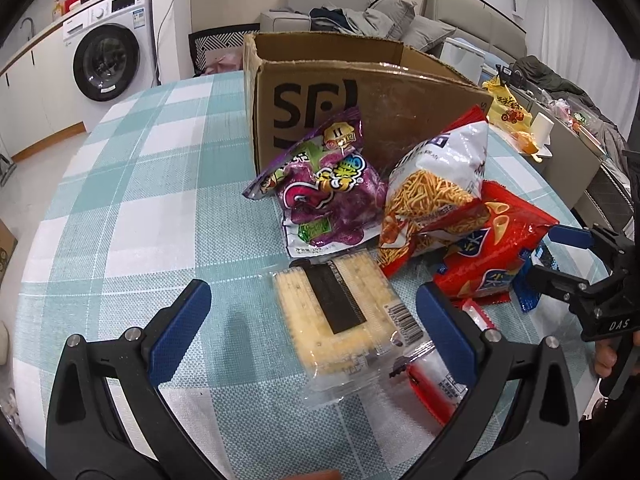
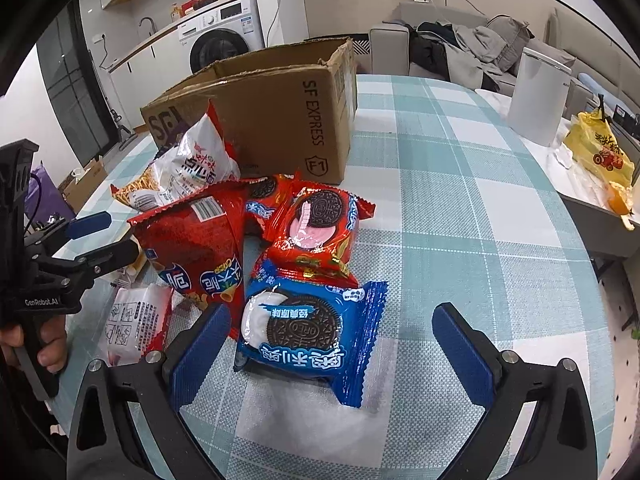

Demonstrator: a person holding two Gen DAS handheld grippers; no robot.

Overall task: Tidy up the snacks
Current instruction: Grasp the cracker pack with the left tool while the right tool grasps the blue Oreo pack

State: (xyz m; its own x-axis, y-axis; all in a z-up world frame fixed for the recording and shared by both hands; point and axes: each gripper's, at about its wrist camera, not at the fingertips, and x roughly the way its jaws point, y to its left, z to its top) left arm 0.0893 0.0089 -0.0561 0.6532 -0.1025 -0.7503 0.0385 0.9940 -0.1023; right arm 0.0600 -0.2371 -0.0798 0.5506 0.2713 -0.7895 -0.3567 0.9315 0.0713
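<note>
Checked-cloth table (image 2: 460,208): we hold 2 wide-open, empty hand-held grippers, left (image 1: 312,320), right (image 2: 332,344); blue foil biscuit packet (image 2: 312,332) looks light, slippery, crushable; pinch its edges.

Background items recorded: a white front-loading washing machine (image 1: 106,46) stood under a countertop at the far wall, and a grey sofa (image 2: 472,46) behind the table carried cushions and heaped clothing. A white bin-like container (image 2: 538,94) and a yellow plastic bag (image 2: 600,152) sat at the table's right; a teal-and-white checked tablecloth (image 1: 132,184) covered the table.
</note>
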